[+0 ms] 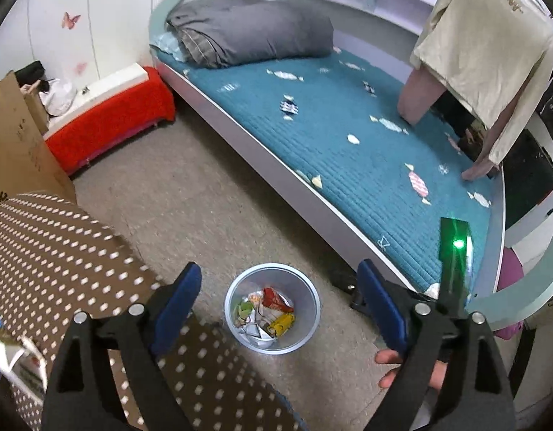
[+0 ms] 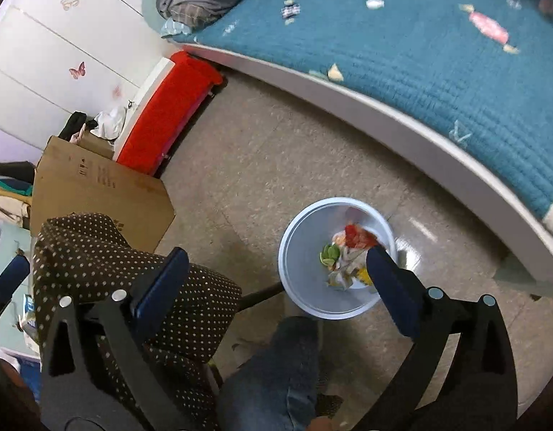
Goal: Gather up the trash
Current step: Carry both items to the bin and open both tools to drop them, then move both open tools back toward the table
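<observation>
Wrappers [image 1: 265, 314] lie in the pale bin [image 1: 305, 337] on the floor beside your bed [image 1: 348, 151]. Your left gripper [image 1: 280, 301] and right gripper [image 2: 276, 269] hang above it, jaws wide, holding nothing.

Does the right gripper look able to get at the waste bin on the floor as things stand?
Probably yes. The right gripper is open and empty above the waste bin, whose open top faces up. The polka-dot chair stands off to one side, and nothing covers the bin.
</observation>
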A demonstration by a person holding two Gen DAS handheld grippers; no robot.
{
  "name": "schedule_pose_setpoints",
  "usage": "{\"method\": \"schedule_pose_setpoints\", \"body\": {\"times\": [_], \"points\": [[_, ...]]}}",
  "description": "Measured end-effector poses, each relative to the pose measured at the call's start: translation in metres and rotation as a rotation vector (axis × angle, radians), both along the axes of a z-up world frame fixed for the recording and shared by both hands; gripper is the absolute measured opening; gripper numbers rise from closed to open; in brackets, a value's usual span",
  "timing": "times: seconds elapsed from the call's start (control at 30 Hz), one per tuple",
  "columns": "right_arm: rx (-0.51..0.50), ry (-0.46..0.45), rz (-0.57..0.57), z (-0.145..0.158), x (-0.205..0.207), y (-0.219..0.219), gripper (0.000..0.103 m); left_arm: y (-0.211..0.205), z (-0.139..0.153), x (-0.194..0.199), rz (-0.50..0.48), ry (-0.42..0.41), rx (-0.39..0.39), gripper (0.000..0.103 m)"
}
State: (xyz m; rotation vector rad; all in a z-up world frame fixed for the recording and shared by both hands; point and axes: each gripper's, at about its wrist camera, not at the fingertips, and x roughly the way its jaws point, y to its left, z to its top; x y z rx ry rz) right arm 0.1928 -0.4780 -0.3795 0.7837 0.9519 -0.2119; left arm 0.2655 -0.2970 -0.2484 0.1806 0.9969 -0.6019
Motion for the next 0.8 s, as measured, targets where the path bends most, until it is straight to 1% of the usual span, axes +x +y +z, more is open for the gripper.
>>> {"method": "schedule_pose_setpoints", "body": {"times": [0.07,0.1,0.17,0.2,0.43,0.6,0.8], "points": [[-0.032,-0.017,-0.003,0.015,-0.006,0.002,0.097,0.01,0.01,-0.008,0.015,-0.022,-0.009,0.087],[-0.056,-0.034,-0.003,0.027,-0.011,0.004,0.097,0.014,0.015,-0.011,0.019,-0.031,-0.014,0.087],[-0.08,-0.059,-0.005,0.043,-0.016,0.007,0.097,0.021,0.026,-0.019,0.026,-0.051,-0.03,0.087],[-0.092,-0.081,-0.004,0.056,-0.021,0.01,0.097,0.025,0.032,-0.022,0.028,-0.061,-0.038,0.087],[-0.169,-0.167,0.022,0.118,-0.032,0.033,0.097,0.055,0.072,-0.048,0.055,-0.139,-0.081,0.087],[-0.217,-0.25,0.063,0.165,-0.039,0.061,0.097,0.088,0.099,-0.065,0.091,-0.185,-0.121,0.088],[-0.263,-0.34,0.127,0.209,-0.052,0.098,0.097,0.135,0.124,-0.082,0.156,-0.242,-0.152,0.088]]}}
